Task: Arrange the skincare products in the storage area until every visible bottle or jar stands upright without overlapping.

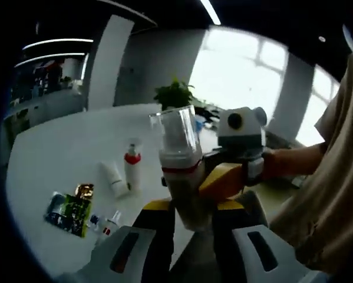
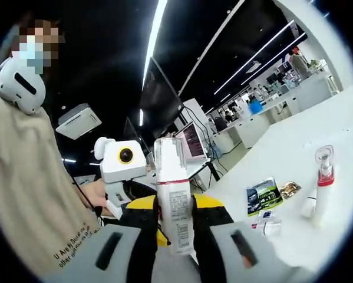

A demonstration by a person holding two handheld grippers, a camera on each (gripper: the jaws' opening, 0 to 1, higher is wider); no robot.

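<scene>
A white bottle (image 1: 180, 154) with a clear cap and a red band is held in the air between the jaws of my left gripper (image 1: 191, 207). My right gripper (image 1: 226, 180) comes in from the right and presses a yellow jaw against the same bottle. In the right gripper view the bottle (image 2: 173, 194) stands upright inside my right gripper (image 2: 176, 206), with the left gripper (image 2: 124, 168) close behind it. On the white table (image 1: 58, 147) a second red-collared bottle (image 1: 132, 168) stands upright beside a white tube (image 1: 113, 178) lying flat.
A green and black sachet (image 1: 70, 207), a gold item (image 1: 84, 190) and small vials (image 1: 105, 224) lie near the table's front. The right gripper view shows the sachet (image 2: 263, 196) and the upright bottle (image 2: 323, 180). A potted plant (image 1: 175, 94) stands at the back. A person in beige (image 2: 29, 177) is close.
</scene>
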